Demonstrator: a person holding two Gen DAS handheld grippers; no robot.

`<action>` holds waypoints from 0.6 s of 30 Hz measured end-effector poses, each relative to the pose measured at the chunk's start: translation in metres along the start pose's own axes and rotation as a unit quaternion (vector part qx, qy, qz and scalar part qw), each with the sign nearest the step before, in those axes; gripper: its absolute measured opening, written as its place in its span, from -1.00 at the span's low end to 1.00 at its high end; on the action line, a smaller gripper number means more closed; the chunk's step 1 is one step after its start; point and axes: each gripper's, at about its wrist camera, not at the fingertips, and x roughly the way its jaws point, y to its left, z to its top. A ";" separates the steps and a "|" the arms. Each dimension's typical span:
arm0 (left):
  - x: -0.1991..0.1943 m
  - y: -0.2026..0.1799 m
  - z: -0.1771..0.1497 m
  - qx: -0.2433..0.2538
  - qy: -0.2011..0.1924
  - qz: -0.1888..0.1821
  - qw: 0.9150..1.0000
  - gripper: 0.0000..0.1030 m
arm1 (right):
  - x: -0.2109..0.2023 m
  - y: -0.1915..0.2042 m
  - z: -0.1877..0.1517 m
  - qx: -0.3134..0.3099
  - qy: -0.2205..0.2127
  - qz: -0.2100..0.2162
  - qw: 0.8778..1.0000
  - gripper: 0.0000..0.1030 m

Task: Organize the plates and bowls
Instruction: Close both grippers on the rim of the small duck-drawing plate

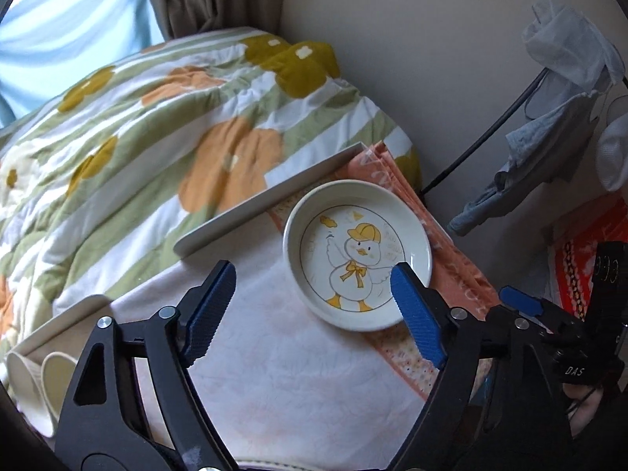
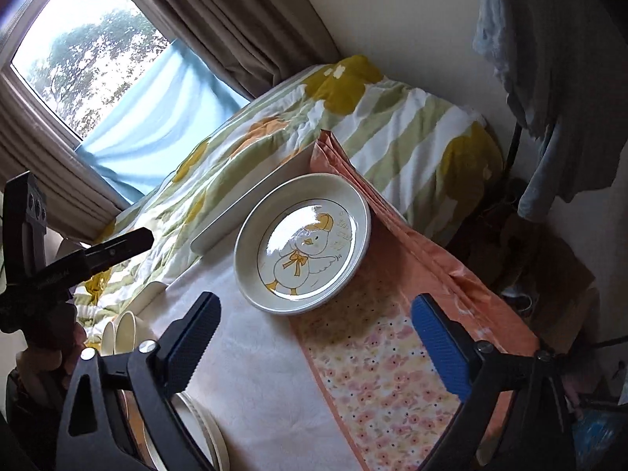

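Observation:
A shallow white plate with a yellow duck drawing (image 1: 357,255) lies on the cloth-covered table at its far right; it also shows in the right wrist view (image 2: 302,243). My left gripper (image 1: 314,310) is open and empty, its right finger just in front of the plate's near rim. My right gripper (image 2: 318,349) is open and empty, hovering above the cloth short of the plate. Pale bowls (image 1: 27,388) lie on their sides at the table's left edge, also in the right wrist view (image 2: 121,333). A white dish rim (image 2: 204,439) shows under the right gripper.
The table has a white cloth (image 1: 274,384) and an orange floral cloth (image 2: 384,384). A long white board (image 1: 267,200) lies along the far edge. A floral quilt (image 1: 157,125) lies beyond it. Clothes (image 1: 549,137) hang at the right.

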 end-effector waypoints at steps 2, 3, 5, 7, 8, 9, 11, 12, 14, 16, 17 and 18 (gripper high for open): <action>0.033 0.005 0.006 -0.005 0.029 0.003 1.000 0.26 | 0.024 -0.007 0.006 0.006 0.015 0.001 1.000 0.38; 0.049 0.007 0.009 -0.007 0.042 0.006 0.999 0.16 | 0.033 -0.010 0.008 0.005 0.023 0.002 1.000 0.28; 0.074 0.010 0.014 -0.010 0.059 0.007 0.998 0.05 | 0.054 -0.015 0.013 0.009 0.040 0.003 0.999 0.19; 0.093 0.013 0.018 -0.016 0.072 0.005 0.997 -0.01 | 0.072 -0.019 0.017 0.014 0.054 0.006 0.998 0.08; 0.103 0.015 0.019 -0.019 0.080 0.004 0.997 -0.05 | 0.079 -0.021 0.019 0.014 0.058 0.007 0.998 0.05; 0.109 0.017 0.020 -0.021 0.086 0.003 0.996 -0.12 | 0.085 -0.023 0.021 0.014 0.063 0.006 0.998 -0.03; 0.123 0.019 0.021 -0.021 0.102 0.006 0.995 -0.28 | 0.095 -0.027 0.025 0.015 0.071 0.006 0.997 -0.25; 0.127 0.021 0.021 -0.023 0.109 0.003 0.994 -0.42 | 0.098 -0.030 0.026 0.018 0.073 0.003 0.997 -0.35; 0.135 0.024 0.022 -0.025 0.117 0.006 0.993 -0.52 | 0.104 -0.036 0.030 0.026 0.077 -0.001 0.997 -0.38; 0.138 0.026 0.022 -0.024 0.119 0.007 0.993 -0.65 | 0.108 -0.039 0.033 0.028 0.079 -0.007 0.996 -0.49; 0.138 0.026 0.021 -0.021 0.121 0.009 0.992 -0.74 | 0.108 -0.039 0.034 0.027 0.080 -0.007 0.996 -0.53; 0.139 0.026 0.021 -0.017 0.121 0.007 0.992 -0.76 | 0.110 -0.039 0.034 0.026 0.082 -0.009 0.996 -0.62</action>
